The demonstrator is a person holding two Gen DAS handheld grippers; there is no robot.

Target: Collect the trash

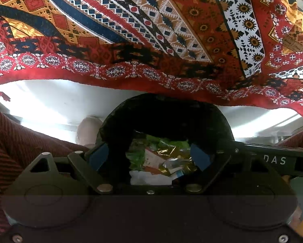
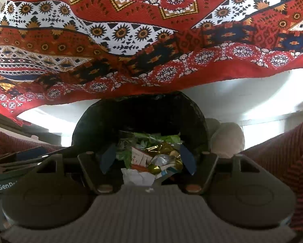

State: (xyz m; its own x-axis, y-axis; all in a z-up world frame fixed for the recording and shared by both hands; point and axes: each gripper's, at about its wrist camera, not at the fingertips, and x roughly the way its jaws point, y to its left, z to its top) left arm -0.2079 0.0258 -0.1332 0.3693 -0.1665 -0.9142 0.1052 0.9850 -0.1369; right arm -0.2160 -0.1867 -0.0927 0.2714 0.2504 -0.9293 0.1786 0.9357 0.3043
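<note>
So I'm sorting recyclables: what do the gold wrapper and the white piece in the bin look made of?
Gold wrapper: probably metallised foil film, mirror-shiny with sharp creases. White piece: looks like matte crumpled paper or tissue, though thin plastic is possible.

Both wrist views face down, close, sharing trash bin [image 1: 165, 113].

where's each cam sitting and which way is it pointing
Left wrist: on the left gripper, aimed steeply down into the black bin; open jaws, a striped sleeve and a foot show.
Right wrist: on the right gripper, same downward aim; open jaws, sleeve.
Shared: bin, wrappers, patterned cloth, white floor.
</note>
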